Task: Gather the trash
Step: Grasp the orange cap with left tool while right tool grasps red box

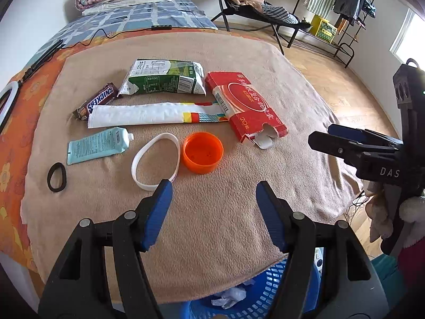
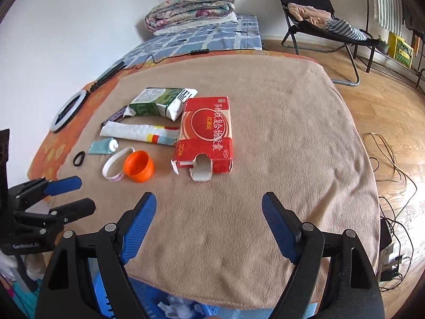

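Just ahead of both spread, empty grippers' fingers (image 1: 265, 194), on the tabletop (image 1: 265, 79): torn red cardboard box (image 2: 205, 135), likely light and crushable, best pinched across its flat sides.

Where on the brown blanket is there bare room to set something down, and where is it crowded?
Free: the wide stretch right of the red box out to the blanket edge, and the near strip between the orange cap and the blue basket. Crowded: the far left, where the milk carton, candy bar, tube, white band and black ring cluster.
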Action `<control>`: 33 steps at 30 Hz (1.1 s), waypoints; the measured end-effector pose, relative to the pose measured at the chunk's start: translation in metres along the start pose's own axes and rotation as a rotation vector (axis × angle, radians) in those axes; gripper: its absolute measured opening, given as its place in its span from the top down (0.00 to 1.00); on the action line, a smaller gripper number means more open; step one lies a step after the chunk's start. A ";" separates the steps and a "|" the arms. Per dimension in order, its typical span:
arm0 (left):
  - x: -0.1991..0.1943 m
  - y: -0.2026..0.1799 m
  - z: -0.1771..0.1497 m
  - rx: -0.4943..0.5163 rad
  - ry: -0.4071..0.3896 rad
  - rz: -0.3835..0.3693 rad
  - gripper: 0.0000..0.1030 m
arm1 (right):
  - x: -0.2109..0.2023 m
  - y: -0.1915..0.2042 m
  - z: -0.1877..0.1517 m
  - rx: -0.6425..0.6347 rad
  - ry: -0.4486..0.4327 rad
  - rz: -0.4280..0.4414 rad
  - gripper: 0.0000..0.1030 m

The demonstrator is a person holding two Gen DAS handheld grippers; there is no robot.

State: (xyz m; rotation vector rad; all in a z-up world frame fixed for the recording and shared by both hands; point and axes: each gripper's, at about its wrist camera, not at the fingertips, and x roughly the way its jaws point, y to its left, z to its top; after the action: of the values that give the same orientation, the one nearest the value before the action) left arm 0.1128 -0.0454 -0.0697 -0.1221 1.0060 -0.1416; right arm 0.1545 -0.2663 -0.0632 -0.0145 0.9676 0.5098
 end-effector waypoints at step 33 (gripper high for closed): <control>0.076 0.003 0.032 0.083 0.055 0.037 0.53 | 0.113 -0.040 0.046 0.292 0.137 0.278 0.71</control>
State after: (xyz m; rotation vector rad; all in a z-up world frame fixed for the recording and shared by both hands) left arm 0.1798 -0.0547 -0.1167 -0.0243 1.0548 -0.1538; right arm 0.2590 -0.2448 -0.1345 0.3558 1.1791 0.6237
